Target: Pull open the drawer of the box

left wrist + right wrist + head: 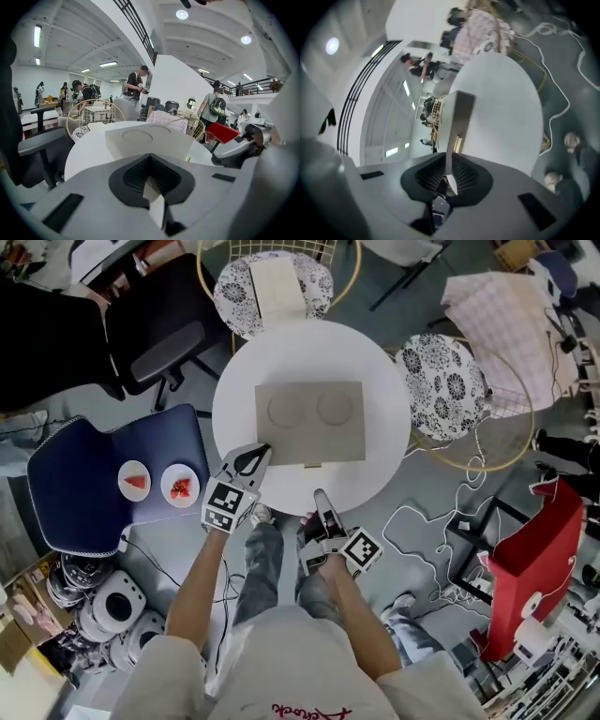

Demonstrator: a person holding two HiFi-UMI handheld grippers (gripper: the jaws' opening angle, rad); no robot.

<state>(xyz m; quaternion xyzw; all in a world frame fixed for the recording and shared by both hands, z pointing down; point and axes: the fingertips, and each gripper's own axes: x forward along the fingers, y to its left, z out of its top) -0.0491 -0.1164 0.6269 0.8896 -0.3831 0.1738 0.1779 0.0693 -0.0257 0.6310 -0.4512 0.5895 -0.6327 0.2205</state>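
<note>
A flat tan box point(309, 423) with two round marks on its lid lies on the round white table point(375, 474). A small gold drawer handle point(312, 465) sits on the box's near face, and the drawer looks closed. My left gripper point(263, 449) is at the box's near left corner with its jaws together; in the left gripper view the gripper point(150, 157) points at the box point(150, 140). My right gripper point(319, 493) is just short of the handle. Seen from the right gripper view, its jaws point(446, 157) stand a narrow slit apart with nothing between them, the handle point(458, 143) ahead.
A navy chair point(66, 474) at the left holds two plates of watermelon point(136, 481). A black office chair point(169, 343) and two wire stools with patterned cushions point(441, 376) ring the table. White cables point(441, 512) trail on the floor, beside a red stand point(539, 559).
</note>
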